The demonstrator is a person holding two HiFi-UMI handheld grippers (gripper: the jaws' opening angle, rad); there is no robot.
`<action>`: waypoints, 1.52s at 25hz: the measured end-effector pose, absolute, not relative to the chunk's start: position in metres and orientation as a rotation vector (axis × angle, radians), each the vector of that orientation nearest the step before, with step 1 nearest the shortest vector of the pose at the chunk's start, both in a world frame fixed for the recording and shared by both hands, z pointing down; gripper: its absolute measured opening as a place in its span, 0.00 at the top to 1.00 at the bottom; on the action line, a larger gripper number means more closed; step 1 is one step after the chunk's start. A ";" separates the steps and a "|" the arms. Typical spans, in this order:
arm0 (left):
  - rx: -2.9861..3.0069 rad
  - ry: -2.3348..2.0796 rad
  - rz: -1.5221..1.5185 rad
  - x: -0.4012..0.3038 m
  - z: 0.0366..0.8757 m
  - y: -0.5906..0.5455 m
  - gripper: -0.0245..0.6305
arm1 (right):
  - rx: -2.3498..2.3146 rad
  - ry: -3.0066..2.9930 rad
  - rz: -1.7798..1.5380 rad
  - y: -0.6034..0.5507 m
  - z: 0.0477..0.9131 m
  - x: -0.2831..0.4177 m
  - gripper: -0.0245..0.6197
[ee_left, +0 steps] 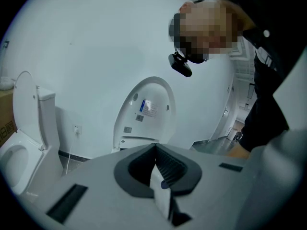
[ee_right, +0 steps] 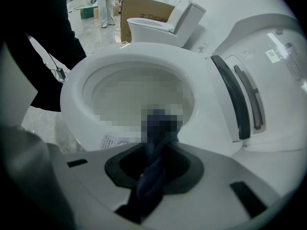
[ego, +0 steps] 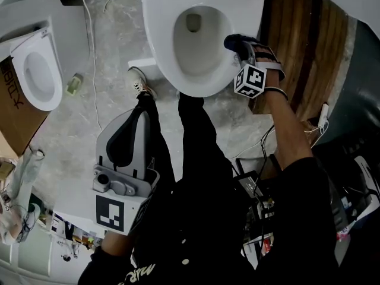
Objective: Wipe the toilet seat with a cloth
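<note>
A white toilet with its lid (ee_right: 268,80) raised stands at the top of the head view. Its seat (ego: 160,40) rings the bowl. My right gripper (ego: 238,45) is shut on a dark blue cloth (ego: 236,40) at the seat's right rim. In the right gripper view the cloth (ee_right: 160,128) hangs twisted out of the jaws onto the near rim of the seat (ee_right: 72,85). My left gripper (ego: 135,116) is low at the left, beside the person's thigh and away from the toilet. It is shut (ee_left: 156,150) with no cloth in it and faces a wall.
A second white toilet (ego: 35,70) and a cardboard box (ego: 15,111) stand at the left. A white cable (ego: 89,34) runs over the grey floor. The person's legs and a shoe (ego: 139,82) are in front of the bowl. A wooden panel (ego: 309,46) lies to the right.
</note>
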State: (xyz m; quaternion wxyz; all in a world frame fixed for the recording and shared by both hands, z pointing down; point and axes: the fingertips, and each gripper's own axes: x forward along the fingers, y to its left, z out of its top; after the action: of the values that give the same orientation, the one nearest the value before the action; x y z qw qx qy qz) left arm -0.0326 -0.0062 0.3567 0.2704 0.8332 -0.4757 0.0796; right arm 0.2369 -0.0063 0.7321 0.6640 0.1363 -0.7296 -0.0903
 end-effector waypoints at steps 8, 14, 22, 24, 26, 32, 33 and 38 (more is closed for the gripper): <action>2.252 -1.281 0.207 -0.039 0.352 -0.003 0.95 | 0.319 -1.670 -0.136 0.030 0.733 0.231 0.83; 2.264 -1.281 0.204 -0.038 0.347 -0.005 0.95 | 0.346 -1.671 -0.066 0.044 0.732 0.232 0.83; 2.272 -1.271 0.198 -0.036 0.344 -0.005 0.95 | 0.351 -1.713 0.067 0.075 0.732 0.224 0.83; 2.272 -1.268 0.197 -0.035 0.344 -0.005 0.95 | 0.328 -1.727 0.076 0.086 0.732 0.219 0.83; 2.272 -1.266 0.196 -0.035 0.343 -0.005 0.95 | 0.303 -1.744 0.091 0.097 0.731 0.213 0.83; 2.272 -1.263 0.199 -0.036 0.345 -0.003 0.95 | 0.184 -1.790 0.068 0.127 0.732 0.199 0.83; 2.271 -1.263 0.198 -0.036 0.345 -0.003 0.95 | 0.171 -1.795 0.070 0.130 0.732 0.197 0.83; 2.272 -1.257 0.197 -0.035 0.346 -0.001 0.95 | 0.119 -1.814 0.062 0.143 0.731 0.186 0.83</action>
State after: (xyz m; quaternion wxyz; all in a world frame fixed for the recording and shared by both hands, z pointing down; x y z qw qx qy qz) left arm -0.0353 -0.0013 0.3462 0.2655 0.8412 -0.4654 0.0731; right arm 0.1859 0.1426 0.7309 0.6142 0.0518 -0.7870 0.0268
